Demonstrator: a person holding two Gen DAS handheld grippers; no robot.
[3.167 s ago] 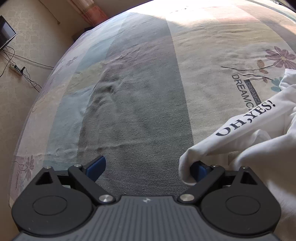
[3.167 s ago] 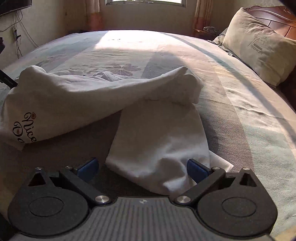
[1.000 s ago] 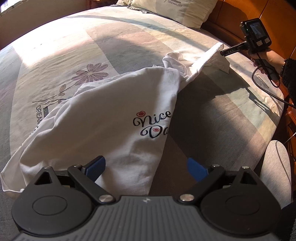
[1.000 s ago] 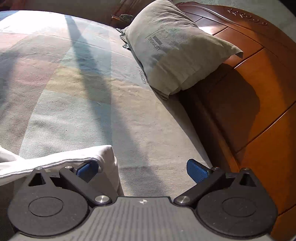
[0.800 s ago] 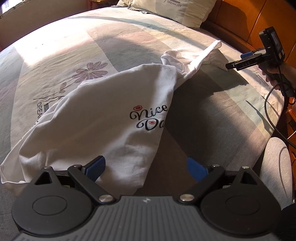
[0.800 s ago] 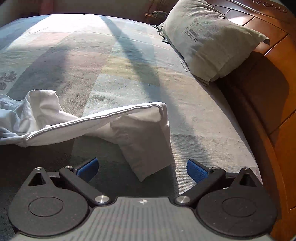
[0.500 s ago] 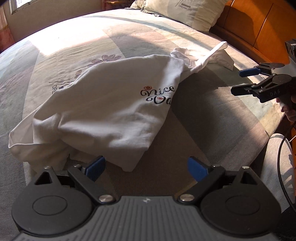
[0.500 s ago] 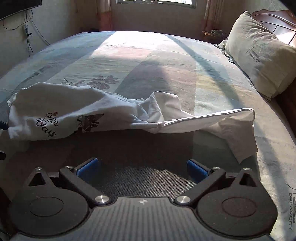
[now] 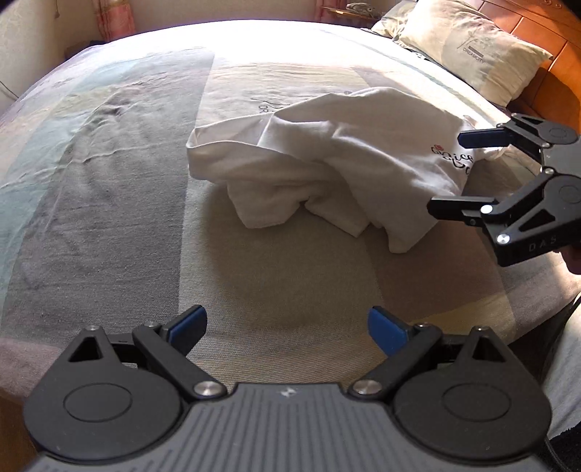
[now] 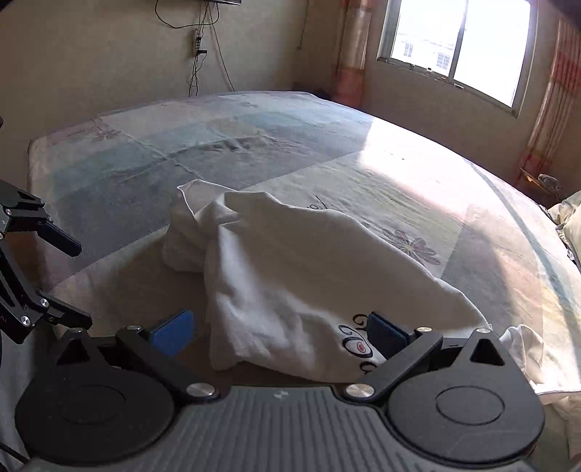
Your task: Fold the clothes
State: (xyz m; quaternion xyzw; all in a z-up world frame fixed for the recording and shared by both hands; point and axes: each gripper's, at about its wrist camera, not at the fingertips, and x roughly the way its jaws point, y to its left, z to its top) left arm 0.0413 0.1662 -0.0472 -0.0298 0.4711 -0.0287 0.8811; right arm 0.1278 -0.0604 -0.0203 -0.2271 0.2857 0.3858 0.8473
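in the left wrist view, the left gripper (image 9: 287,325) is at the bottom of the frame, its blue-padded fingers (image 9: 187,321) spread wide over bare bedsheet (image 9: 109,181), holding nothing. in the right wrist view the right gripper (image 10: 279,328) is also at the bottom edge, fingers spread apart, with the near edge of the white t-shirt (image 10: 301,268) lying between them but not pinched.

farther in, the white t-shirt (image 9: 337,163) lies in a loose bunched heap in the middle right of the left wrist frame, on the bed, with dark printed letters near its right side. at the top right of that frame a pillow (image 9: 472,47) leans by the wooden headboard (image 9: 544,21).

i judge the folding is not really begun: the shirt is crumpled, not laid flat, no clean fold is seen. it must be spread out first, then folded.
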